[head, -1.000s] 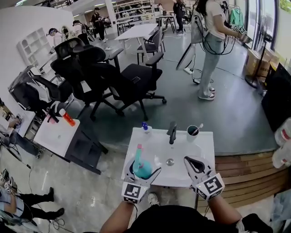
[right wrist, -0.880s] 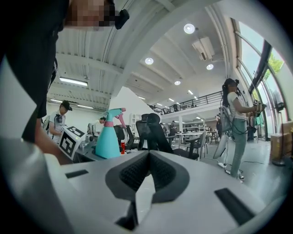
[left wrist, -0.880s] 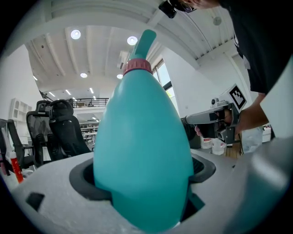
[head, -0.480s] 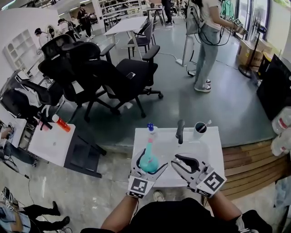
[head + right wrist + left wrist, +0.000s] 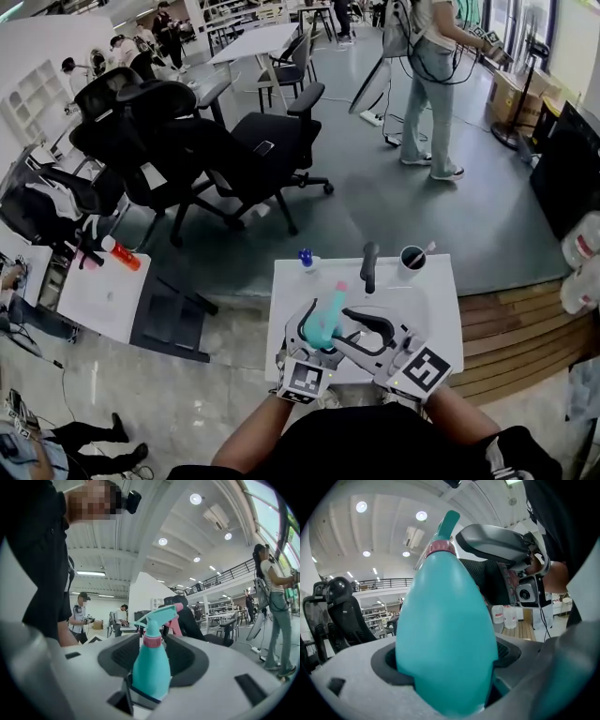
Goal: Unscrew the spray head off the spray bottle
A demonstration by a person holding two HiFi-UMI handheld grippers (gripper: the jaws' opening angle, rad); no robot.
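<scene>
Spray bottle (image 5: 322,325) base hidden inside left tongs (image 5: 445,667), which pinch smooth teal egg-shaped body; held over table (image 5: 442,314), 8 o'clock side, tilted toward 1 o'clock. Right tongs (image 5: 152,660) just opening, spread, ribbed dark pads (image 5: 121,658) flanking neck, clear of it. Pink collar (image 5: 152,641), teal spray head (image 5: 157,615) still on, pink trigger (image 5: 175,627) partly behind. Black faucet (image 5: 369,265) at 12 o'clock

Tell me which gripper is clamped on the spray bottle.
The left gripper: its jaws pinch the body of the spray bottle. On the right gripper the jaws have just been opening and stand apart around the bottle, not pressing it.
</scene>
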